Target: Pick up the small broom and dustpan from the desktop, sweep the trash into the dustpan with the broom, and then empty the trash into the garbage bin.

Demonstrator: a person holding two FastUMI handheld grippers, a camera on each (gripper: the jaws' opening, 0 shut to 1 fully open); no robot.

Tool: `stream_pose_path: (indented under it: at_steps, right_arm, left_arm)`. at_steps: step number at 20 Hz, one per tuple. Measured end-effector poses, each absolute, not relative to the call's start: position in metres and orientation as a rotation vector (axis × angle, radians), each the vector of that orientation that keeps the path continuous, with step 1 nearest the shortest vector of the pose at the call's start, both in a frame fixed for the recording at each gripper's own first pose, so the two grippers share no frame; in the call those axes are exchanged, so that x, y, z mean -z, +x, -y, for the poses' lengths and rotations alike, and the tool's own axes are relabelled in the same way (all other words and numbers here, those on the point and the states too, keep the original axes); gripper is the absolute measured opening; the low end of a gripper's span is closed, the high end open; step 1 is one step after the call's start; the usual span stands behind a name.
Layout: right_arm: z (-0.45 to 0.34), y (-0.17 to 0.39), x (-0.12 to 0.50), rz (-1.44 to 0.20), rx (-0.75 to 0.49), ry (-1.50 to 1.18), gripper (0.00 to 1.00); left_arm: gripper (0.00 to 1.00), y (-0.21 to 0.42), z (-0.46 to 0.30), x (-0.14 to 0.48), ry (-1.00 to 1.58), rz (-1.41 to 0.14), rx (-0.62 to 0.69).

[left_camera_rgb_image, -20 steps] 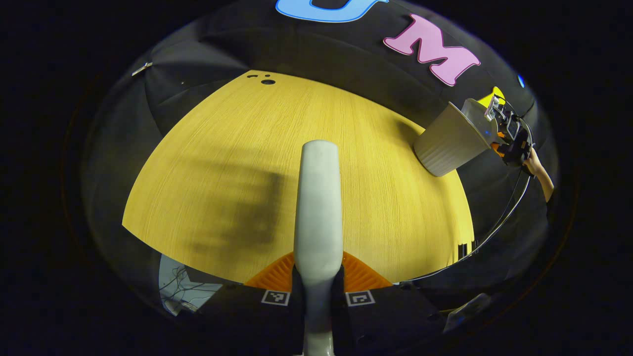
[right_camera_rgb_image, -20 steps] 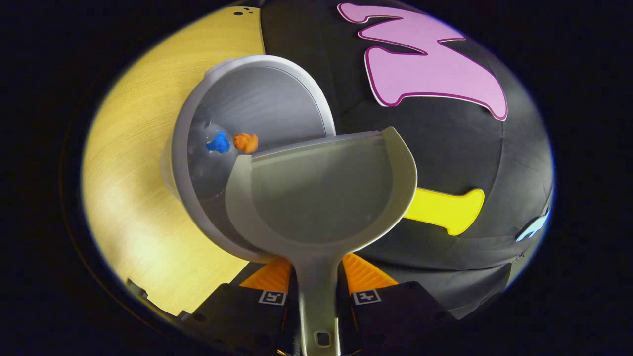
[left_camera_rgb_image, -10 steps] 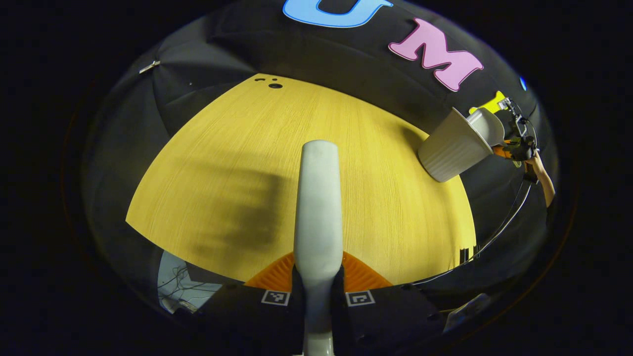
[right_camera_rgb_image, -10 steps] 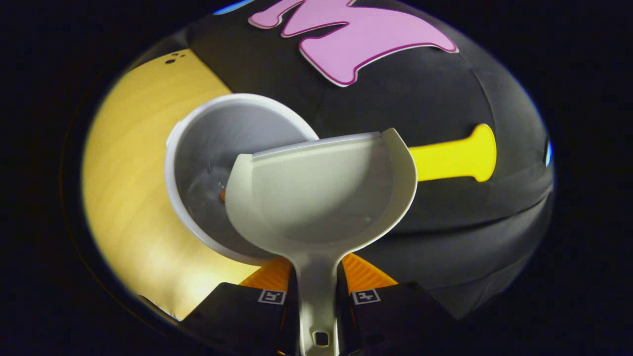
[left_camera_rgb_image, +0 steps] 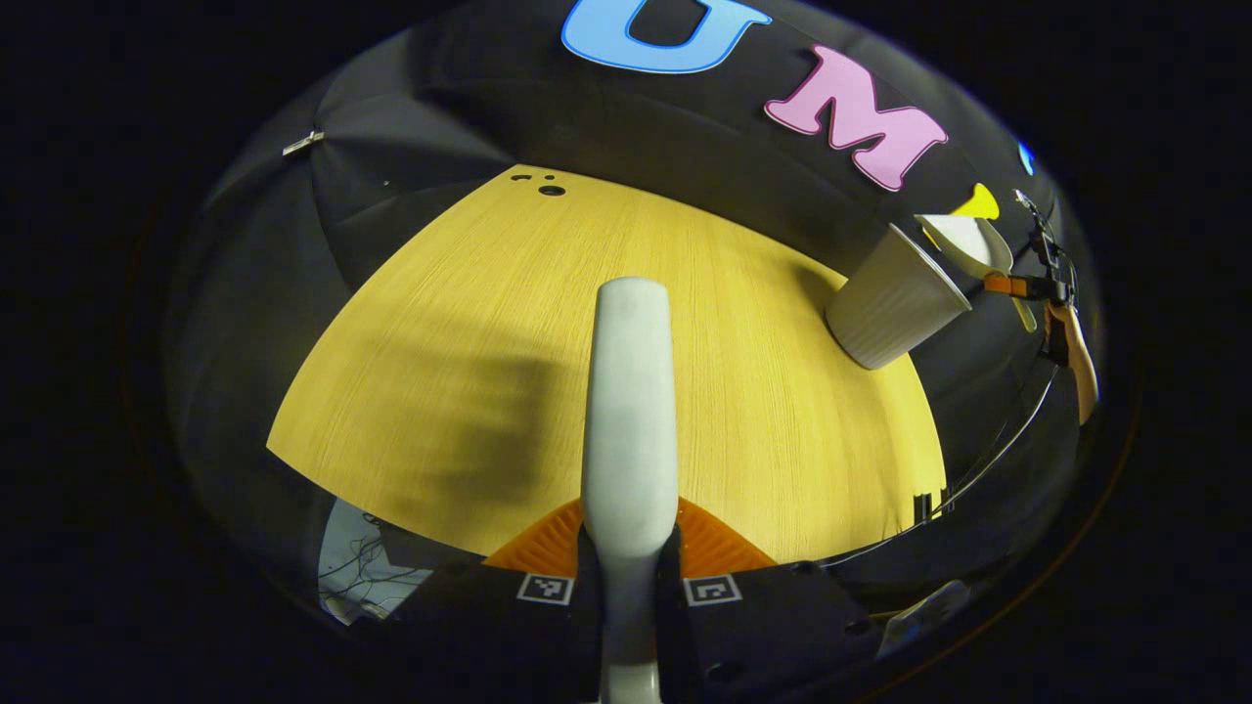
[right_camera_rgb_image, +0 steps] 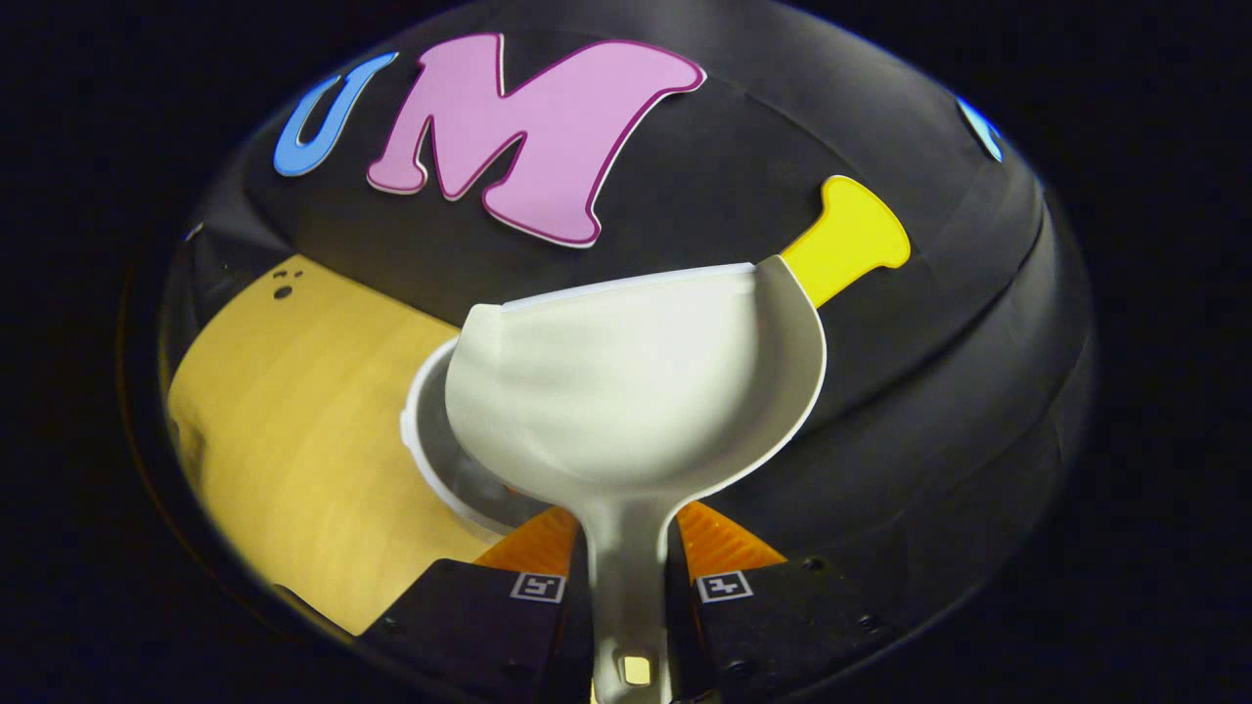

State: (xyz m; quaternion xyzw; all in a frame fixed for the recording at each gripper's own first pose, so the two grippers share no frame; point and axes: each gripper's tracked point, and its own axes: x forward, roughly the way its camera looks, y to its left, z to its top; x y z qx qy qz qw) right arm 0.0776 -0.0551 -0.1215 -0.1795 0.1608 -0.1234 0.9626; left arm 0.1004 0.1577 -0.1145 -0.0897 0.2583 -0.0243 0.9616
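- Broom handle [left_camera_rgb_image: 631,411] stands between both fingers of the left claw [left_camera_rgb_image: 629,548], which are closed tight on it; the handle runs straight ahead from the claw, over the wooden desk [left_camera_rgb_image: 469,323].
- Bristles of the broom are not to be seen in the left gripper view, so I cannot tell how they hang.
- Ahead of the left claw and far to its right, near the desk's far right edge, stands the garbage bin [left_camera_rgb_image: 892,301], pale and ribbed, with its mouth upward.
- Just beyond this bin, in the same view, the right claw [left_camera_rgb_image: 1012,284] holds the dustpan [left_camera_rgb_image: 963,242] over the bin's rim, and a hand [left_camera_rgb_image: 1071,342] is behind it.
- In the right gripper view the right claw [right_camera_rgb_image: 631,577] is closed on the dustpan's handle [right_camera_rgb_image: 626,577], both fingers pressing its sides.
- The dustpan's scoop [right_camera_rgb_image: 636,381] spreads directly ahead of the claw, open face toward the camera, and no trash is visible in it.
- Below and left of the scoop, close before the claw, a part of the garbage bin's rim [right_camera_rgb_image: 421,450] shows, standing on the desk [right_camera_rgb_image: 293,411]; the scoop covers most of its opening.
- What lies inside the bin I cannot tell.
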Motion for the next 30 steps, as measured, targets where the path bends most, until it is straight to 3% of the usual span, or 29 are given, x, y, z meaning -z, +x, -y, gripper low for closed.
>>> stream_pose_path:
  at_steps: [5,8,13,18,19,20,21,22,24,27,30]
  right_arm:
    - [-0.005,0.046,0.117,-0.262,0.161,-0.182,0.37]
    - [-0.056,0.031,0.122,-0.255,0.058,-0.004,0.33]
    - [-0.11,0.006,0.138,-0.256,-0.017,0.01,0.34]
    - [-0.186,-0.019,0.199,-0.346,-0.154,0.061,0.34]
    - [-0.198,-0.022,0.215,-0.367,-0.171,0.052,0.38]
    - [-0.209,-0.024,0.231,-0.39,-0.185,0.035,0.29]
    - [-0.217,-0.025,0.248,-0.413,-0.193,0.018,0.34]
    - [-0.226,-0.023,0.266,-0.442,-0.201,0.004,0.29]
    - [-0.238,-0.024,0.297,-0.484,-0.217,0.006,0.34]
    - [-0.248,-0.025,0.345,-0.563,-0.236,0.022,0.29]
    - [-0.246,-0.014,0.392,-0.639,-0.229,0.022,0.34]
  left_arm:
    - [0.27,0.098,-0.156,0.113,-0.129,-0.494,0.06]
    - [0.27,0.106,-0.152,0.108,-0.104,-0.475,0.078]
    - [0.27,0.121,-0.144,0.099,-0.057,-0.45,0.106]
    - [0.27,0.134,-0.148,0.105,-0.055,-0.45,0.101]
    - [0.27,0.137,-0.15,0.106,-0.058,-0.451,0.1]
    - [0.27,0.139,-0.152,0.11,-0.059,-0.457,0.095]
    - [0.27,0.141,-0.155,0.112,-0.057,-0.46,0.088]
    - [0.27,0.146,-0.158,0.115,-0.055,-0.465,0.082]
    - [0.27,0.152,-0.163,0.12,-0.053,-0.476,0.067]
    - [0.27,0.166,-0.167,0.131,-0.046,-0.506,0.044]
    - [0.27,0.185,-0.168,0.142,-0.01,-0.54,0.017]
